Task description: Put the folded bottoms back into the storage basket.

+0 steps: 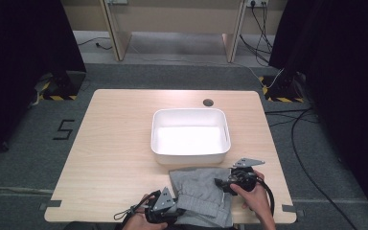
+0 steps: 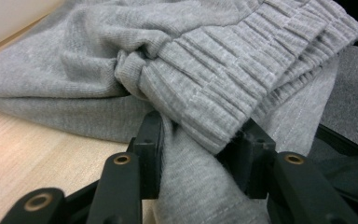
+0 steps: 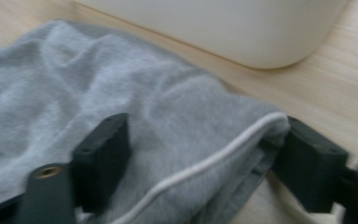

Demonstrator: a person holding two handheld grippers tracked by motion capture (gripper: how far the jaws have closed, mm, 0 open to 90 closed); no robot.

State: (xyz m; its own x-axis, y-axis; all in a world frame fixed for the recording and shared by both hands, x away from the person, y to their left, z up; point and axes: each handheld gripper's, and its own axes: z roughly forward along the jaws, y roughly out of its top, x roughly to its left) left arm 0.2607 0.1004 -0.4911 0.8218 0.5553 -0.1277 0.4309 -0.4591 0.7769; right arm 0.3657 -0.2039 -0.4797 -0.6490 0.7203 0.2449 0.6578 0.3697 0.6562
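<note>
A grey sweat garment point(image 1: 199, 189) with a ribbed elastic waistband point(image 2: 223, 70) lies folded on the wooden table point(image 1: 115, 143) by its front edge, just in front of a white bin point(image 1: 190, 111). My left gripper point(image 1: 175, 207) is at the garment's near left corner. Its jaws are shut on a bunch of the grey fabric point(image 2: 198, 140) under the waistband. My right gripper point(image 1: 220, 184) is at the garment's right side. Its jaws stand wide apart, open around a seamed edge of the cloth point(image 3: 205, 149), with the bin's wall point(image 3: 242, 28) just beyond.
The white bin is empty and stands mid-table. A round cable hole point(image 1: 208, 102) sits behind it. The left half of the tabletop is bare wood. Cables point(image 1: 302, 143) run on the floor to the right of the table.
</note>
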